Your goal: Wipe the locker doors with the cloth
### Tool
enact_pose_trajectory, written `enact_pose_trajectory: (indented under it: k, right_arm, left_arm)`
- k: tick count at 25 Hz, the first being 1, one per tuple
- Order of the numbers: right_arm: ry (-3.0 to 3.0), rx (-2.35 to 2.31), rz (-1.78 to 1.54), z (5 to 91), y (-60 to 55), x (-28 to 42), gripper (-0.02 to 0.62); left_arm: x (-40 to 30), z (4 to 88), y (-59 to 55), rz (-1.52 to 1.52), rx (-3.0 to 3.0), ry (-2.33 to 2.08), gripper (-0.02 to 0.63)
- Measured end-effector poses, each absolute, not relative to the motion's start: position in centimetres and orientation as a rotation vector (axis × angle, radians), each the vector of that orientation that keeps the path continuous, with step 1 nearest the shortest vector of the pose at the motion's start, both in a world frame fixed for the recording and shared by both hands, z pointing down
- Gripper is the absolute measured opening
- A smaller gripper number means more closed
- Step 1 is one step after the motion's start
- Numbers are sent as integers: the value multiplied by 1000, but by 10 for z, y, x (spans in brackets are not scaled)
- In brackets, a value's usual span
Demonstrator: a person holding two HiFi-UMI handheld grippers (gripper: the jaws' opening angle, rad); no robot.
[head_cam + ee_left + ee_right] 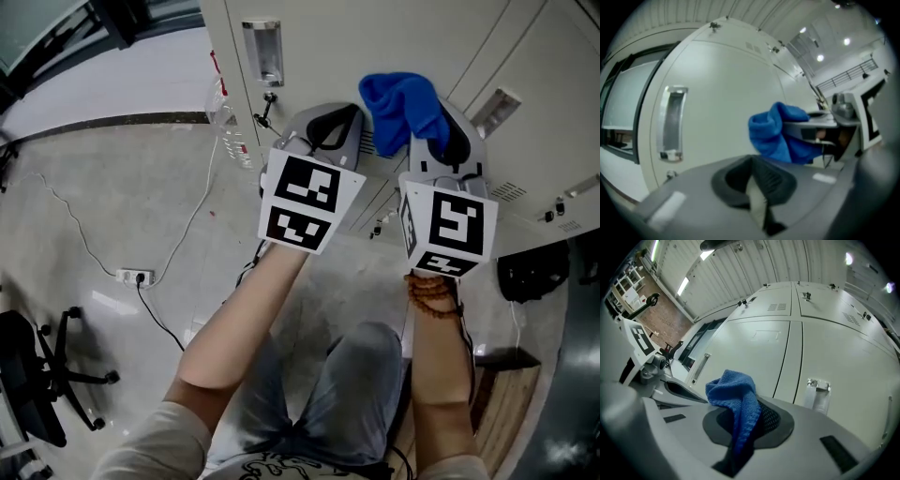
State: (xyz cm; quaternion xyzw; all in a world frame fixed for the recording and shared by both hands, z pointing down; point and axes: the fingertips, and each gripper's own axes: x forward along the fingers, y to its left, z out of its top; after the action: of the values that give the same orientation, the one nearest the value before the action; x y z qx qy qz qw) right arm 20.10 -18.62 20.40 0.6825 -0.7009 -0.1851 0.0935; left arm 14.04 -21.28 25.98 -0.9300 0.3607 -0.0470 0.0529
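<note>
Two grippers face a bank of pale locker doors (754,357), seen from the head and from each gripper.

The right gripper (741,430) has its jaws pinched on a blue cloth (733,392). One fold is trapped between the dark pads, and the rest bunches up and forward past the fingertips toward the doors. The left gripper (754,185) is just beside it, its jaws pressed together with nothing between them. From that side the cloth shows as a loose wad projecting from the neighbouring jaws.

Handling, as I judge it: the cloth is a knitted or terry weave — light, soft and limp, and not fragile. It will crumple rather than push back. The hold should sit deep in the fold, as it does here, leaving a free pad of fabric ahead of the tips to meet the metal.

I cannot tell from any view whether the cloth touches a door yet. It hangs close in front of the panel, to the right of the recessed handle (263,52). I would press lightly, so that the fabric bears on the door and not the fingertips.
</note>
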Motion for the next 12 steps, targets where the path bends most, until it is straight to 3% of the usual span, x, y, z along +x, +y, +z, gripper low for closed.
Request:
enact_pose_trajectory:
  k: [12]
  right_arm:
    - [-2181, 2047, -647, 100, -174, 175, 46]
  left_arm:
    - [115, 113, -201, 93, -2705, 1107, 0]
